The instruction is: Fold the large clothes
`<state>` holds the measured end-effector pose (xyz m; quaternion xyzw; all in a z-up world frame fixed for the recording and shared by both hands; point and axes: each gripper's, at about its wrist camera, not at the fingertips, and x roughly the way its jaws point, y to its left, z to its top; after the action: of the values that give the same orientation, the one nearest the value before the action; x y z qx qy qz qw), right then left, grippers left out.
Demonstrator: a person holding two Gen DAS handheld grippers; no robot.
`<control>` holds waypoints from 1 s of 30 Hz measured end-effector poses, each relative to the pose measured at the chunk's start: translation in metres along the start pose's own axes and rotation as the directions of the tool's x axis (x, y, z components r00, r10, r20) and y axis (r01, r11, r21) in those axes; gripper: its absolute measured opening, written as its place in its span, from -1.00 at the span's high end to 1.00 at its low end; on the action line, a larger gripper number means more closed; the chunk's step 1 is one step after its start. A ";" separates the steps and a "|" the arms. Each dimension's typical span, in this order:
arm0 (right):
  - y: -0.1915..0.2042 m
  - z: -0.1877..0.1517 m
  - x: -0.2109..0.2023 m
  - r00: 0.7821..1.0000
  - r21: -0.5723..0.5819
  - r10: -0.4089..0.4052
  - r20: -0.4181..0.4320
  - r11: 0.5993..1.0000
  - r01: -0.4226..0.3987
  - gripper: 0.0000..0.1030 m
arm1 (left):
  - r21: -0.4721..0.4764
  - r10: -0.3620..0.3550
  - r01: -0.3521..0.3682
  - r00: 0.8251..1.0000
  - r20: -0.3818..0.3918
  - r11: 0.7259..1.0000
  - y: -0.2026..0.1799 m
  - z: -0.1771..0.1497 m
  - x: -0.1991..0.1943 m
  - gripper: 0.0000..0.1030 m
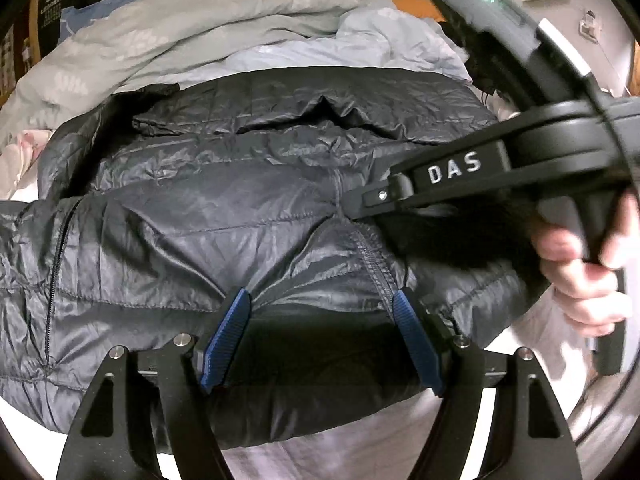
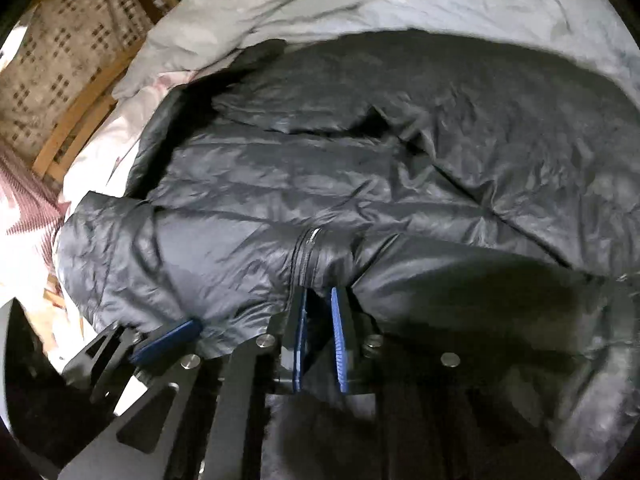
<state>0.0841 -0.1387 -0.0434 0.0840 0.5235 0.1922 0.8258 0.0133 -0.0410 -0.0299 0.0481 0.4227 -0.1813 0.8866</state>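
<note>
A dark quilted jacket [image 1: 248, 184] lies spread across a bed [image 2: 92, 148], its long axis running side to side in front of both grippers, a rumpled grey duvet [image 1: 192, 36] heaped beyond it. The left gripper [image 1: 320, 332] stands wide at the jacket's near edge, its blue pads [image 1: 226, 336] set either side of a puffed fold and, as far as the view shows, not squeezing it. The right gripper [image 2: 318, 340] is drawn in narrow on the fabric beside the zip [image 2: 306, 248], apparently pinching a ridge of it. Both sit along the same near edge, so the fold likely goes away from them, towards the duvet.
</note>
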 end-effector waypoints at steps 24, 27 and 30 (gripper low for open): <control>-0.025 -0.041 -0.072 0.993 0.042 -0.090 0.077 0.995 0.087 0.76 | 0.050 -0.002 -0.008 0.981 0.196 0.999 0.006 0.027 -0.068 -0.29; -0.012 -0.037 -0.100 0.979 0.003 -0.099 0.179 0.995 0.100 0.76 | 0.002 0.093 -0.097 0.968 0.234 0.995 0.033 0.050 -0.089 -0.29; 0.006 -0.024 -0.122 0.959 -0.033 -0.139 0.246 0.988 0.151 0.76 | -0.050 0.187 -0.180 0.959 0.212 0.982 0.068 0.080 -0.098 -0.29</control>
<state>0.0152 -0.1846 0.0501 0.0468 0.4178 0.1328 0.8975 0.0398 0.0311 0.0920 0.0539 0.3207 -0.0962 0.9408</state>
